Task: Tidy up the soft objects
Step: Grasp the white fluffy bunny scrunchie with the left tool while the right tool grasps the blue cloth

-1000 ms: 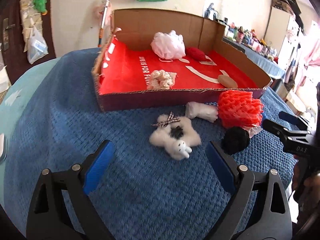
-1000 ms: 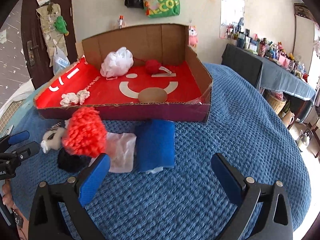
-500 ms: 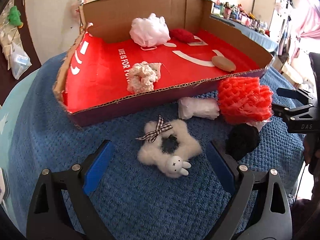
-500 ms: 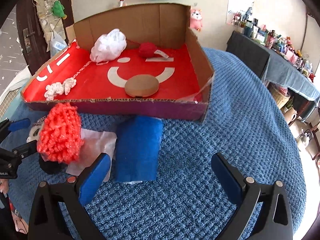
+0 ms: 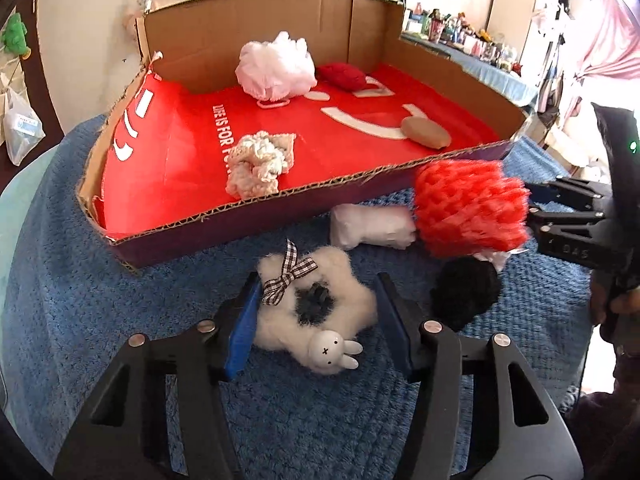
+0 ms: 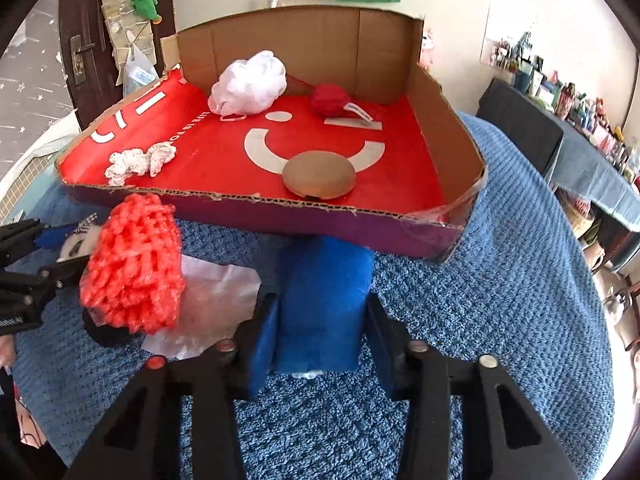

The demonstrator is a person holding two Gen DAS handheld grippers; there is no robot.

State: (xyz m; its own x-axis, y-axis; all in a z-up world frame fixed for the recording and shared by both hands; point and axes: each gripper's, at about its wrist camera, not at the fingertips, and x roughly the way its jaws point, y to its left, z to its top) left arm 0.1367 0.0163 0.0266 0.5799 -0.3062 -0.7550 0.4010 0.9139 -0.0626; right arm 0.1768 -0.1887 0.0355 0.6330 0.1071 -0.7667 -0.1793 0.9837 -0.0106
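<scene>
In box (image 5: 208, 222): four items | before box: we clamp bunny (image 5: 316, 312) with left gripper (image 5: 316, 320), blue roll (image 6: 324, 300) with right gripper (image 6: 322, 332); three more wait

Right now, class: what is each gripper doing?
Left gripper: shut on the white fluffy bunny toy.
Right gripper: shut on the blue cloth roll.

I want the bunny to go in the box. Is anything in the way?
Only the box's low front wall stands between the fluffy white bunny and the red floor inside, so it must be lifted over. The left tongs already sit around the bunny with nothing between them.
</scene>
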